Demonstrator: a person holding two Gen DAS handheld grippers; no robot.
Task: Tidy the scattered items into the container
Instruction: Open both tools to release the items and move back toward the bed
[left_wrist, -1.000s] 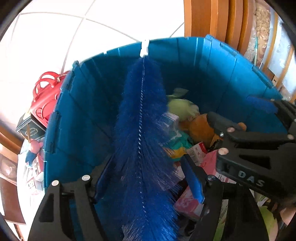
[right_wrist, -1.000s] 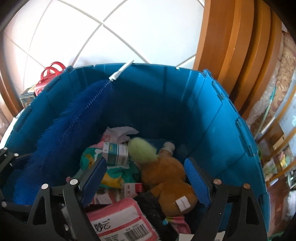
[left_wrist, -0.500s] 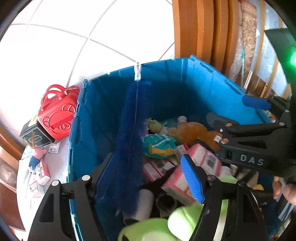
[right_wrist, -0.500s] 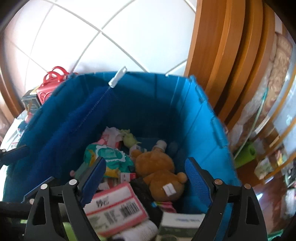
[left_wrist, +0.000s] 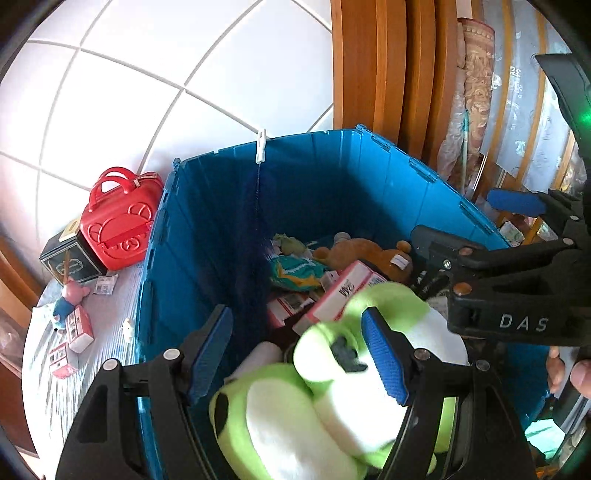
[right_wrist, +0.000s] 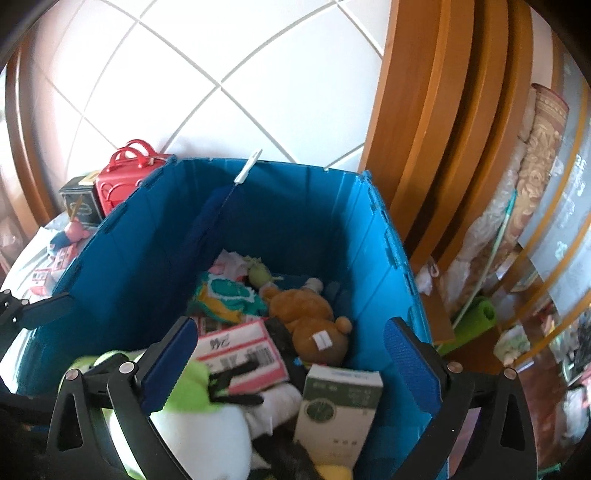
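Observation:
A blue plastic bin (left_wrist: 369, 173) (right_wrist: 391, 258) holds several items: a brown plush bear (left_wrist: 365, 251) (right_wrist: 310, 321), a pink box (left_wrist: 343, 295) (right_wrist: 240, 350), a green-and-white frog plush (left_wrist: 317, 402) (right_wrist: 188, 406) and a green carton (right_wrist: 340, 402). A dark blue bottle brush (left_wrist: 255, 240) (right_wrist: 207, 225) leans against the bin's far wall, its white tip above the rim. My left gripper (left_wrist: 299, 354) is open above the bin's near edge, over the frog plush. My right gripper (right_wrist: 288, 362) is open over the bin; it shows in the left wrist view (left_wrist: 476, 229).
On the striped table left of the bin lie a red toy handbag (left_wrist: 118, 221) (right_wrist: 129, 173), a black box (left_wrist: 66, 254), a small pig figure (left_wrist: 66, 299) and small red-and-white cartons (left_wrist: 77, 328). Wooden frames (right_wrist: 443, 129) stand right of the bin.
Both grippers have pulled up and back from the bin. The brush, between my left fingers a second ago, now leans free against the bin wall. The frog plush has come into view.

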